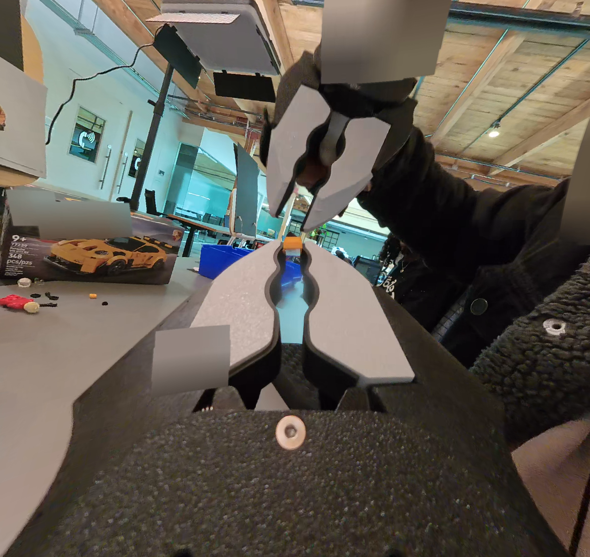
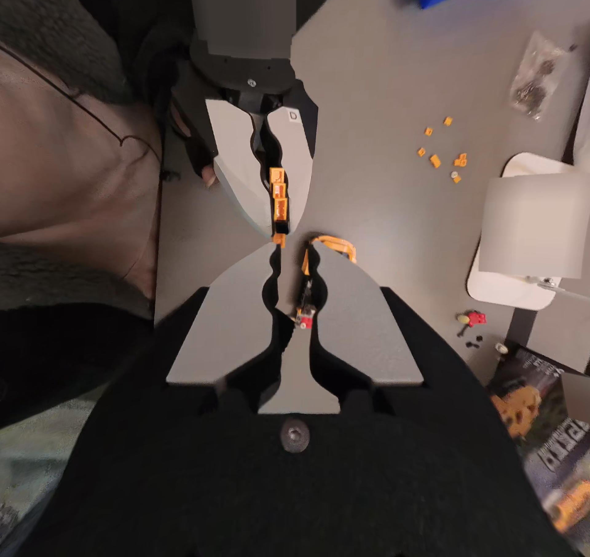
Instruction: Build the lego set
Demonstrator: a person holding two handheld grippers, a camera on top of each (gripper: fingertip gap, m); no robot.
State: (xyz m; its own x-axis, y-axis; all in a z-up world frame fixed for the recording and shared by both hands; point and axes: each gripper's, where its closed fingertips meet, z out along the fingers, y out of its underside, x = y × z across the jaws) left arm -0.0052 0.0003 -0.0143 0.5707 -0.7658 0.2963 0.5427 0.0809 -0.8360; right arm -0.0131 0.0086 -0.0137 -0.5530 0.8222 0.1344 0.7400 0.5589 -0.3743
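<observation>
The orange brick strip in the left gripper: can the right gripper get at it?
Probably yes. The right gripper is open and faces the orange brick strip that the left gripper clamps, with nothing between them.

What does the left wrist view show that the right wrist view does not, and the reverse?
Only the left wrist view: ceiling lamp, office room behind. Only the right wrist view: loose orange bricks, clear bag, a partly built car on the table under the open right gripper. Both: left gripper shut on an orange brick piece, blue bin, car box, red piece.

wood-beamed ceiling [image 1: 510,72], pale walls [image 1: 105,94], grey table [image 1: 64,334], glass partitions [image 1: 191,184].
</observation>
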